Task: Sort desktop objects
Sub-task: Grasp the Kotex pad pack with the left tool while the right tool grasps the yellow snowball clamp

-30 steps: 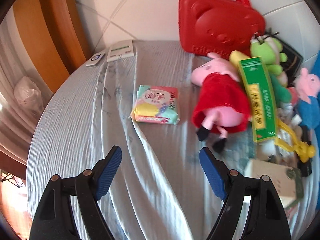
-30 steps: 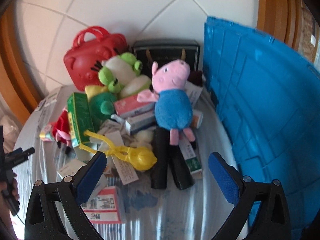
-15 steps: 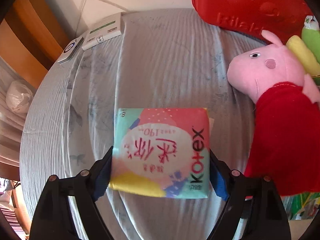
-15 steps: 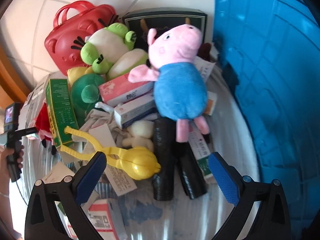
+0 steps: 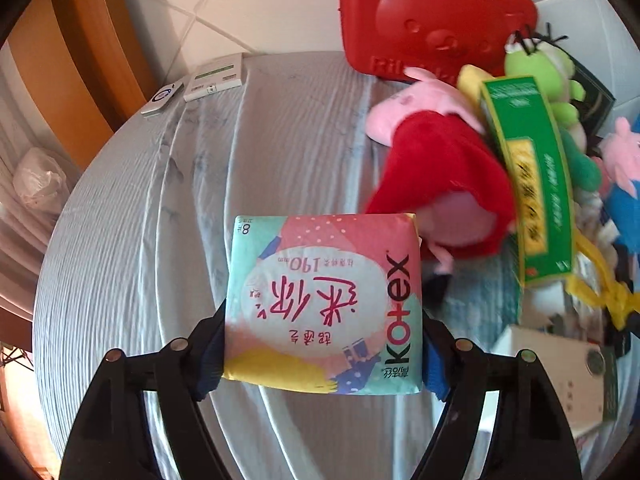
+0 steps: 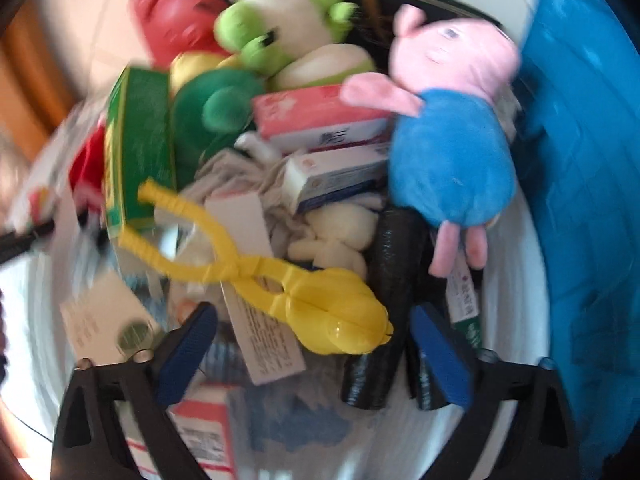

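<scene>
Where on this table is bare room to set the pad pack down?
Free: the bare cloth left of the pad pack, reaching back to the white box and remote. Crowded: everything rightward, from the red-dressed pig plush to the blue crate.

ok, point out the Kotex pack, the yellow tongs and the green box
Kotex pack (image 5: 324,304): left wrist view, front face.
Yellow tongs (image 6: 340,312): right wrist view, rounded head.
Green box (image 5: 528,168): left wrist view, top face.

White tiled wall (image 5: 256,4) behind, grey diagonal grout lines. Orange-brown wood panel (image 5: 80,60) at left. Bench (image 5: 120,260) under pale blue striped cloth, wrinkled, daylit.
</scene>
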